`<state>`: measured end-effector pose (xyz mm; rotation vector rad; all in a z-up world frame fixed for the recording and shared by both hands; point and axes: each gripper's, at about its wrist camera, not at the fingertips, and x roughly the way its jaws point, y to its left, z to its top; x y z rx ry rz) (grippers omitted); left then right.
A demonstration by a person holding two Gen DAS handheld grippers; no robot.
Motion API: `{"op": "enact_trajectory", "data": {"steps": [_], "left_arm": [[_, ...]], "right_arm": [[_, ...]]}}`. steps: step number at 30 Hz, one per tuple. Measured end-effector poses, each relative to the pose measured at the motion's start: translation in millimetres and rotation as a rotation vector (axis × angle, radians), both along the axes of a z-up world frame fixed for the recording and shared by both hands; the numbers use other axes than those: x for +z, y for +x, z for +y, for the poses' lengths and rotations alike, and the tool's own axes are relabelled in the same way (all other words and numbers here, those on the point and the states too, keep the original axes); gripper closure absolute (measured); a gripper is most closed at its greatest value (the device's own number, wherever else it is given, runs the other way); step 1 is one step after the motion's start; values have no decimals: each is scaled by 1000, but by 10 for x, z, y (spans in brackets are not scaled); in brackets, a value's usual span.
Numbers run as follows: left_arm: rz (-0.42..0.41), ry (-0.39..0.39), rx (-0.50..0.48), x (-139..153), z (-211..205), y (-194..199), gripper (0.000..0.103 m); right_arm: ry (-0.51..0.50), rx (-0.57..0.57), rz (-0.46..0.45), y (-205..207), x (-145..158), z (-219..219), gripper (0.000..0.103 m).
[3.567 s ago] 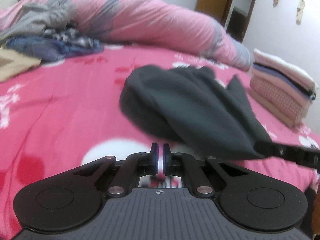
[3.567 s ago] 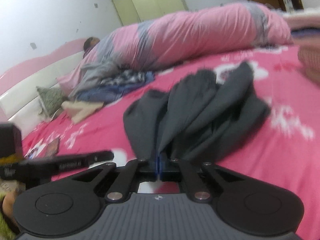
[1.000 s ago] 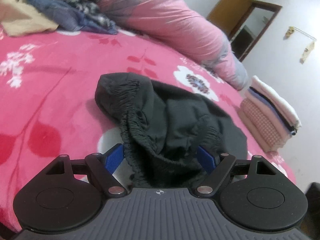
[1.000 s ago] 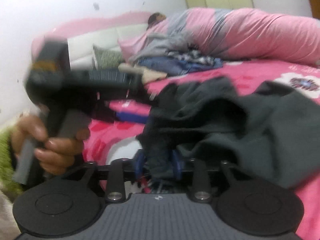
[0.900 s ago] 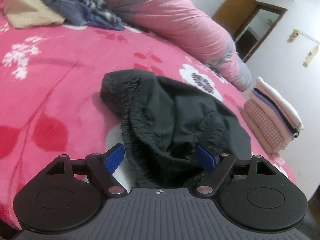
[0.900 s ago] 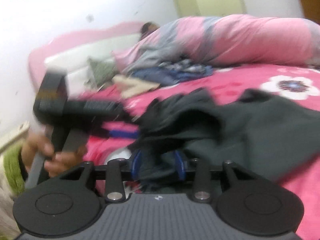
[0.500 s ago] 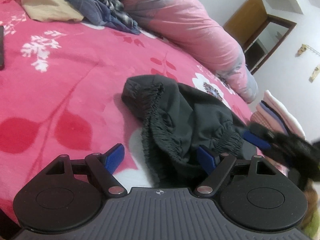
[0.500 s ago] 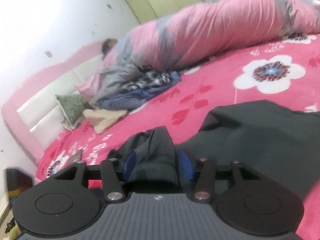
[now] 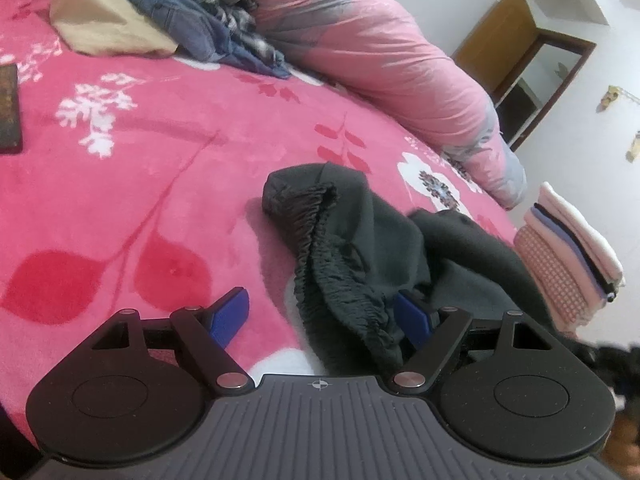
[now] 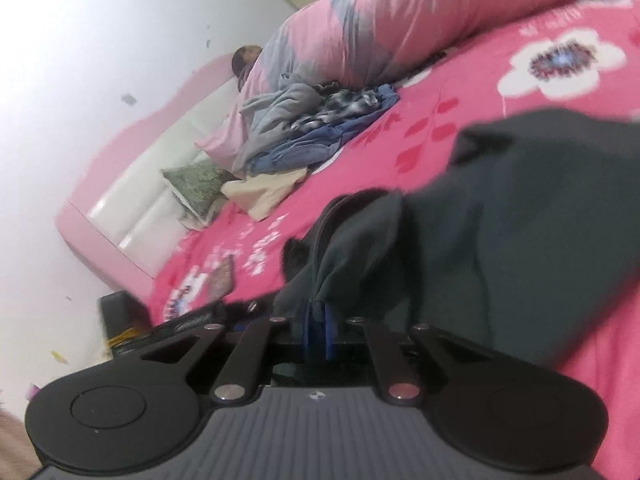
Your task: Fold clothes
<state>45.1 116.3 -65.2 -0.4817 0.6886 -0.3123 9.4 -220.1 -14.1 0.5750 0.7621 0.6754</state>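
On the pink bedspread (image 9: 168, 168) lies the dark garment (image 9: 360, 248), near the folded stack (image 9: 572, 256). The left gripper (image 9: 324, 316) gapes around its gathered waistband; the right gripper (image 10: 317, 330) has just clenched, pinching its fabric.

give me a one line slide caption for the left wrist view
Left gripper, jaws open, over the elastic waistband of a dark grey garment on a pink floral bedspread, folded stack at right.
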Motion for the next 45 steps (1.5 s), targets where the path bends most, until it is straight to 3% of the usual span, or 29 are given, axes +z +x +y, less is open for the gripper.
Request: {"op": "enact_trajectory", "data": {"steps": [5,8,13,19,22,26,27,32,35,37,38,40,41,42,44,45], "left_arm": [[-69,-2,-43,206,67,-275,23],[-72,-1,-84,274,53,-427,23],[-7,-96,-155,234,-12,-579,23],[41,-169,-344,167,-313,-668,22],[59,-126,-397,126,-570,-683,22],[11,45,-395,100,-918,-713,22],[7,70,-380,87,-975,-705,22],[-24,59,-259,86,-1057,-670,23],[-58,48,-210,140,-1071,-624,26],[-47,37,-187,142,-1044,-579,37],[-39,30,-175,139,-1026,-556,48],[-15,2,-157,115,-956,-520,59],[-6,-11,-150,94,-925,-501,71],[-3,-15,-146,77,-898,-514,79],[0,9,-143,53,-873,-529,93],[-2,20,-140,49,-852,-525,94]], "right_arm": [[103,-18,79,-207,-154,-57,96],[148,-20,148,-193,-305,-41,91],[174,-79,143,-281,-266,-256,45],[249,-251,79,-520,-188,-843,41],[253,-247,63,-406,-180,-891,41],[165,-205,9,-8,-36,-719,37],[142,-190,-3,117,-3,-660,32],[91,-146,59,685,12,-414,28],[81,-143,139,968,-114,-253,28],[64,-148,183,1128,-206,-156,29],[51,-154,200,1194,-255,-113,29],[57,-130,218,1269,-331,-53,33],[63,-110,229,1297,-369,-23,35],[70,-90,240,1325,-408,7,44],[82,-49,261,1380,-483,66,80],[77,-36,263,1380,-489,92,96]]}}
